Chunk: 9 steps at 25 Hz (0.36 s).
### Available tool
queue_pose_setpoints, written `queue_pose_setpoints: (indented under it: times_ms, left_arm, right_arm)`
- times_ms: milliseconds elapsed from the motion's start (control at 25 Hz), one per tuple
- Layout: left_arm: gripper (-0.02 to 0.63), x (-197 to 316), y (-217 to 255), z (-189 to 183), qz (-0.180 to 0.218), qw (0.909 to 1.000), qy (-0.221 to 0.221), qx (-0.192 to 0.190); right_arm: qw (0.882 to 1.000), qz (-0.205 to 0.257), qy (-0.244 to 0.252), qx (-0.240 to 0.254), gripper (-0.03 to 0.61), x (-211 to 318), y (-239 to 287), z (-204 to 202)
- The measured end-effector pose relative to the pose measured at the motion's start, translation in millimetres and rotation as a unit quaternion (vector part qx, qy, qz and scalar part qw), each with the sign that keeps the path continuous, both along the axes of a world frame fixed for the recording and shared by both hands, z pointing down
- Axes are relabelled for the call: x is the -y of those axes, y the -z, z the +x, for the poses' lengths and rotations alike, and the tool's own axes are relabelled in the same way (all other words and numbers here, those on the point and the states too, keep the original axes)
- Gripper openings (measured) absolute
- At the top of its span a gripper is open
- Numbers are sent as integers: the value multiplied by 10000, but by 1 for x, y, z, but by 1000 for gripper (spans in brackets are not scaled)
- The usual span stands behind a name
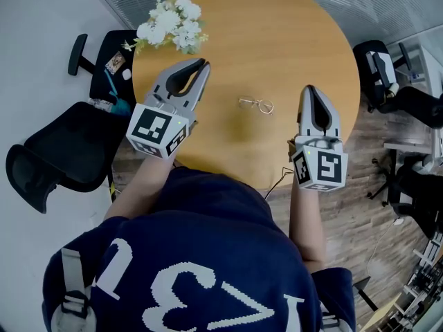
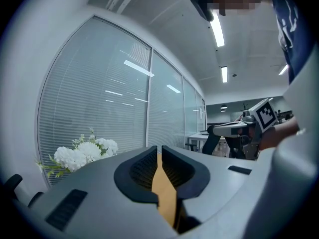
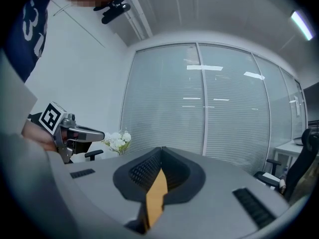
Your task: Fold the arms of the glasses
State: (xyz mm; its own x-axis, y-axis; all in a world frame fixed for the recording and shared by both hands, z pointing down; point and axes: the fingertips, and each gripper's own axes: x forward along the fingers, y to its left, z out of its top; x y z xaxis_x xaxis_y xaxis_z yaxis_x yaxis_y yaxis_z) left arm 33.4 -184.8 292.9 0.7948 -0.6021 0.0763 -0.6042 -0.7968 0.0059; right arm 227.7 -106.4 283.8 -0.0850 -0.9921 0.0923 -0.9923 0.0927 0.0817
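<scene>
The glasses (image 1: 257,105) lay on the counter (image 1: 277,33), long axis running side to side. Left of them hung the left gripper (image 1: 205,63), right of them the right gripper (image 1: 309,88) — both jaws closed, empty; the right looked slightly nearer

Navy white-numbered shirt (image 1: 228,216), grey left claw (image 1: 203,65)

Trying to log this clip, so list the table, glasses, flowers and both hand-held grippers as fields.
table: round, wooden
glasses: lying near its middle, between both hand-held grippers, untouched; arm fold too small to tell
flowers: white bunch at far left edge
left hand-held gripper: jaws shut, empty, clear of glasses
right hand-held gripper: jaws shut, empty, clear of glasses
</scene>
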Motion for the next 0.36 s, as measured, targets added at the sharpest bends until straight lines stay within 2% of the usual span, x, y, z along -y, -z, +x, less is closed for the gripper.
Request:
queue_pose_setpoints:
  times_ms: [360]
  left_arm:
    - [40,2,12,-6,84,9996,63,-252]
  right_arm:
    - [9999,113,-16,-9,26,-4,5,-1]
